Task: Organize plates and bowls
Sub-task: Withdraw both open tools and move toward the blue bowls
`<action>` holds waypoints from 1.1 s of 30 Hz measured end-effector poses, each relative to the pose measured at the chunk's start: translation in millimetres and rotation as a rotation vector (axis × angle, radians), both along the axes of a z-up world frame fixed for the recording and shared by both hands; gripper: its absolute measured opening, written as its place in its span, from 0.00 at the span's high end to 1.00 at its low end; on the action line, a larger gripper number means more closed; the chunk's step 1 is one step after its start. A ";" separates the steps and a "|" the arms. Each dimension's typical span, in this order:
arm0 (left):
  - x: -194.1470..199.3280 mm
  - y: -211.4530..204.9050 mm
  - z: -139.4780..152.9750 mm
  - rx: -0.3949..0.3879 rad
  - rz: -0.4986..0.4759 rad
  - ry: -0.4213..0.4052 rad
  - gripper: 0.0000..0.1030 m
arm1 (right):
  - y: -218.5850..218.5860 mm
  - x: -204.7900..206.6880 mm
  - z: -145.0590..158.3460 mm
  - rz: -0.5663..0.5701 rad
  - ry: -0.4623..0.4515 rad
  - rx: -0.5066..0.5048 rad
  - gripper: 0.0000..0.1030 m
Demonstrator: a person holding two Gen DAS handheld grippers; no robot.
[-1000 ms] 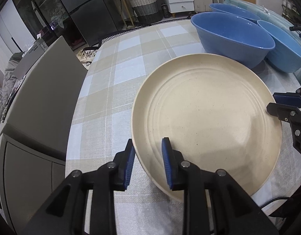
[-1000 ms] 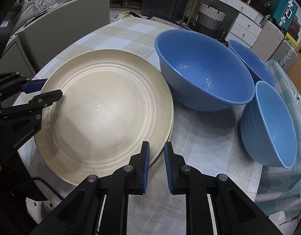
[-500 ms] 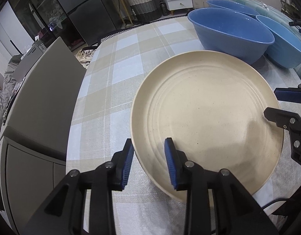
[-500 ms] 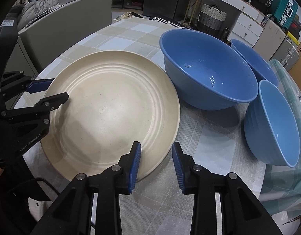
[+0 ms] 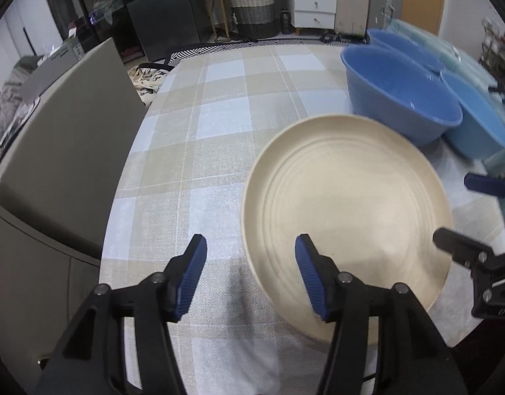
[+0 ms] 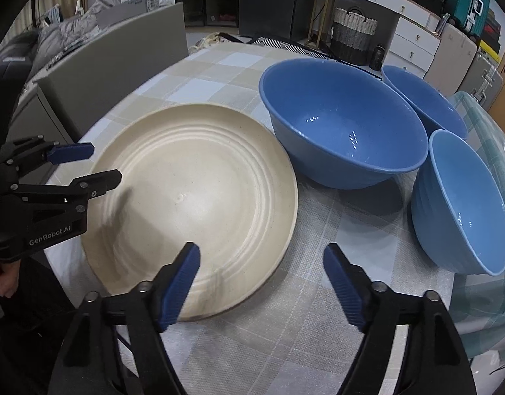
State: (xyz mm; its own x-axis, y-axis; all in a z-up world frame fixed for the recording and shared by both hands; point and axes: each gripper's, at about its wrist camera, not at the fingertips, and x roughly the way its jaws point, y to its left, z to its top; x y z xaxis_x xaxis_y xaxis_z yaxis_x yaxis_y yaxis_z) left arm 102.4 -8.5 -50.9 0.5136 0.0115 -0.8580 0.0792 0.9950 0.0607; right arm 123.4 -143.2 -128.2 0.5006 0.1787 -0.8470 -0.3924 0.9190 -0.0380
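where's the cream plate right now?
The cream plate lies flat on the checked tablecloth, left of the big blue bowl in the right wrist view. The open left gripper and right gripper straddle its near rim.

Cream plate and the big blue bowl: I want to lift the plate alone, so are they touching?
Cannot tell. In the right wrist view the cream plate rim runs right up against the big blue bowl base with no gap visible, but actual contact isn't plain.
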 end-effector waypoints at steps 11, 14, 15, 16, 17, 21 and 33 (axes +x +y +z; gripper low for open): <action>-4.0 12.7 26.1 -0.197 0.017 -0.057 0.00 | -4.2 -5.0 20.2 0.006 -0.042 0.074 0.01; -4.0 7.4 35.6 -0.212 0.008 -0.079 0.00 | -10.5 -10.1 28.9 -0.001 -0.052 0.098 0.01; -4.7 5.3 40.2 -0.218 0.006 -0.089 0.00 | -14.8 -12.2 34.5 -0.008 -0.062 0.113 0.01; -4.8 2.7 45.0 -0.225 0.002 -0.101 0.00 | -18.4 -14.4 39.1 -0.013 -0.073 0.124 0.01; -4.1 0.0 50.0 -0.230 -0.002 -0.110 0.00 | -22.6 -15.5 44.7 -0.024 -0.081 0.135 0.01; -1.4 -15.7 70.3 -0.247 -0.034 -0.147 0.00 | -45.8 -21.9 72.1 -0.066 -0.130 0.190 0.01; 32.9 -73.9 115.0 -0.267 -0.122 -0.202 0.00 | -124.2 -15.6 135.4 -0.216 -0.232 0.287 0.01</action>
